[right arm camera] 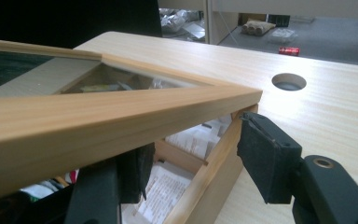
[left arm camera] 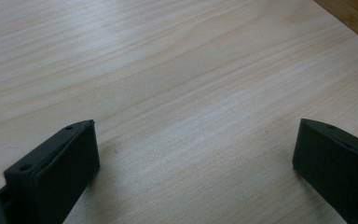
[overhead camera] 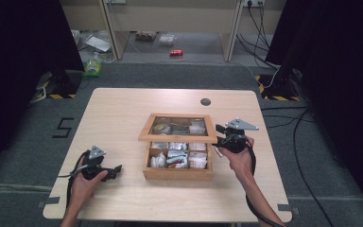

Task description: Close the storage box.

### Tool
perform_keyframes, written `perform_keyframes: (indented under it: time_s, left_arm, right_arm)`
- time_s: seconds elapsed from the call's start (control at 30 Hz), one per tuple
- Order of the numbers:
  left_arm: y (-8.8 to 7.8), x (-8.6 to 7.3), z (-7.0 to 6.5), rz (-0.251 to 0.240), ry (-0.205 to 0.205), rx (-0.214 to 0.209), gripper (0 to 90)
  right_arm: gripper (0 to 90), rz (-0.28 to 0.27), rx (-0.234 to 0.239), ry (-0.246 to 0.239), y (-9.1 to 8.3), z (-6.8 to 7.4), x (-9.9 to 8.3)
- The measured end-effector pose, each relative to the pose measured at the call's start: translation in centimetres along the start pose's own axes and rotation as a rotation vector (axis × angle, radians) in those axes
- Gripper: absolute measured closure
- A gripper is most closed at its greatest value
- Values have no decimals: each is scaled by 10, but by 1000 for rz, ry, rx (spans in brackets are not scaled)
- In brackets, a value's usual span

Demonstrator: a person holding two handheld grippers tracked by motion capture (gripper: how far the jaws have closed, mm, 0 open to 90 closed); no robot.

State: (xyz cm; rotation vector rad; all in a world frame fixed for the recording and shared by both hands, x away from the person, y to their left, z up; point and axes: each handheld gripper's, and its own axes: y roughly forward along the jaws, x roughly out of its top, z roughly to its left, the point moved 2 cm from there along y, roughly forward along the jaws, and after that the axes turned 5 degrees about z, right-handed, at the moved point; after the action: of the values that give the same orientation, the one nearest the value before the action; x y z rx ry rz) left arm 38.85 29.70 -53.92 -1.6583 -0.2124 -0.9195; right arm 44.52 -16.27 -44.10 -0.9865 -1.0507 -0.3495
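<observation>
**Ana:** One wooden box (overhead camera: 177, 173) sits at the middle of the surface (overhead camera: 118, 113), and its glass-paned lid (overhead camera: 178, 127) is raised, hinged up along the far side and tilted over the compartments.

**Ben:** And look inside: small white packets (overhead camera: 177, 158) in the open compartments, a few more showing through the glass.

**Ana:** Right gripper (overhead camera: 220, 141) is at the box's right edge. In the right gripper view the lid's wooden frame (right arm camera: 121, 116) cuts across in front of the fingers (right arm camera: 265, 158), with one finger inside the box under the lid and the other outside the box's side wall (right arm camera: 214, 177).

**Ben:** Is it clamped on anything?

**Ana:** Hard to call. The fingers stand partly apart with that side wall between them, but whether the pads press on the wood, I can't tell.

**Ben:** Left gripper (overhead camera: 118, 169)?

**Ana:** Well apart from the box, resting low near the surface's front left, held in the person's left hand (overhead camera: 86, 182). Its own view shows the fingers (left arm camera: 60, 168) spread wide with bare wood grain between them, holding nothing. A corner of the box peeks in at the top right there.

**Ben:** Beyond that?

**Ana:** A round cable hole (overhead camera: 205, 101) in the surface behind the box, and a red can (overhead camera: 176, 53) on the floor farther back.
</observation>
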Motion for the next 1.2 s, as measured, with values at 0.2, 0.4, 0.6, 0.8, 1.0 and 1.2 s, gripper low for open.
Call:
perform_keyframes:
  time_s: [0.2, 0.4, 0.6, 0.8, 1.0, 1.2]
  left_arm:
    - [0, 0, 0, 1, 1, 0, 0]
    - [0, 0, 0, 0, 0, 0, 0]
    - [0, 0, 0, 0, 0, 0, 0]
    - [0, 0, 0, 1, 1, 0, 0]
    - [0, 0, 0, 0, 0, 0, 0]
    - [0, 0, 0, 0, 0, 0, 0]
  right_arm:
    - [461, 1, -2, -2, -1, 2, -5]
    - [460, -6, 7, -9, -4, 5, -9]
    - [458, -10, 10, -20, -11, 10, -12]
    - [454, 5, 14, -20, -17, 10, -19]
    - [456, 9, 17, -19, -18, 9, -28]
    - [453, 6, 12, -8, -25, 8, -30]
